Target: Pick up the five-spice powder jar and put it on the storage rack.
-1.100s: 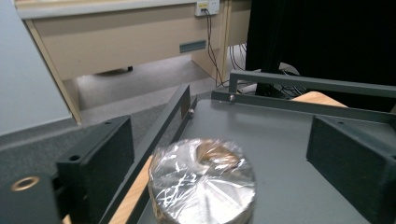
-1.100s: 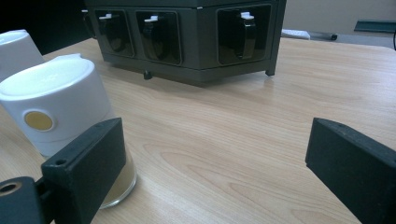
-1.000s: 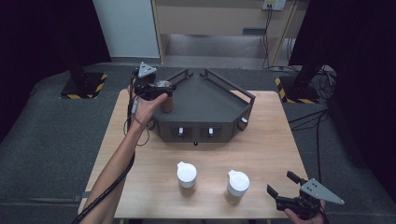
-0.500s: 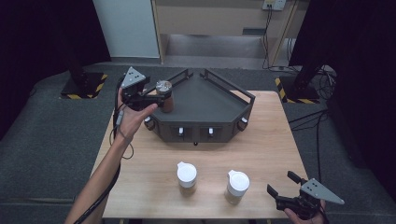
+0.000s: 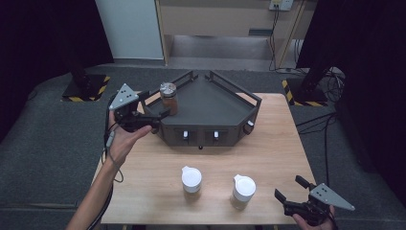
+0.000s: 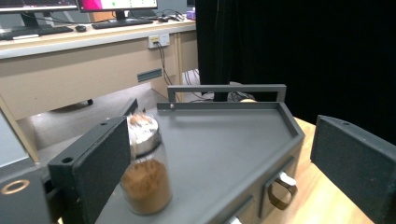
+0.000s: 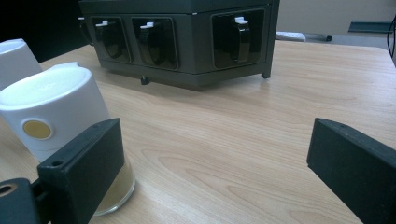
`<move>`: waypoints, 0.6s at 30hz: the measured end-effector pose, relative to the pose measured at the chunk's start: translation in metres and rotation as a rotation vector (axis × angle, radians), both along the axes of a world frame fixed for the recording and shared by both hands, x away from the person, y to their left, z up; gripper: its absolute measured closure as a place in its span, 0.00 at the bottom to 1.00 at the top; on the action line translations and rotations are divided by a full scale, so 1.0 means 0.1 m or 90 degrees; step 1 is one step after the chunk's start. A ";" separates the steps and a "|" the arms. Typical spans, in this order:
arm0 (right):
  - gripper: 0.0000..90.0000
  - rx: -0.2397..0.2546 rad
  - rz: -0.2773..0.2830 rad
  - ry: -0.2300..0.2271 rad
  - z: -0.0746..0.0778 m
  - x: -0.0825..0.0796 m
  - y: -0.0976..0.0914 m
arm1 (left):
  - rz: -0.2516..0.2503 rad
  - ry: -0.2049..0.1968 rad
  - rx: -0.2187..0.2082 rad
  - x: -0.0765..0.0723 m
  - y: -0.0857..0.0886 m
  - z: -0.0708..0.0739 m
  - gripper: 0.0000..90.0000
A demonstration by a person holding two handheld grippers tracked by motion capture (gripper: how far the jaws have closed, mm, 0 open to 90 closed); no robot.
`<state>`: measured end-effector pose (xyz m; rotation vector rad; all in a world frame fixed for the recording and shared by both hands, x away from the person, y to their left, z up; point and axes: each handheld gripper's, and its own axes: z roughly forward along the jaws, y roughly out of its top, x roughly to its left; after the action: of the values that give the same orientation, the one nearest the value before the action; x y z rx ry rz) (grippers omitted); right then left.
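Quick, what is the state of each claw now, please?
Left claw: open, holds nothing; spice jar stands just beyond it.
Right claw: open, holds nothing.

1. The high view looks forward and down from above the person's side of the counter (image 5: 277, 143), taking in the whole top and the floor around it.
2. The left gripper view sits low and close, looking across the dark rack (image 6: 219, 140) from its corner toward a desk behind; the spice jar (image 6: 145, 172) stands near the lens.
3. The right gripper view sits just above the counter, facing the rack's drawer front (image 7: 187, 37).
4. All three views share the rack (image 5: 210, 108).
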<state>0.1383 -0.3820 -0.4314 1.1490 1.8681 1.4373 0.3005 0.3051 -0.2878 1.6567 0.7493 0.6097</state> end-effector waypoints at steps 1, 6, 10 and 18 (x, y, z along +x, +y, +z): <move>0.04 0.000 0.002 0.001 0.00 0.01 0.00 | -0.002 0.000 -0.002 -0.03 0.02 -0.03 0.05; 0.04 -0.005 0.007 0.002 0.00 0.01 0.01 | -0.008 0.000 -0.003 -0.20 0.13 -0.15 0.05; 0.04 -0.005 0.009 0.004 0.00 0.02 0.01 | -0.021 0.000 -0.015 -0.32 0.24 -0.26 0.04; 0.04 -0.008 0.010 0.007 0.01 0.03 0.01 | -0.051 0.003 -0.026 -0.54 0.44 -0.51 0.04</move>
<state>0.1411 -0.3806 -0.4307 1.1408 1.8943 1.4285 0.2463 0.3494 -0.3386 1.6434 0.6909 0.5299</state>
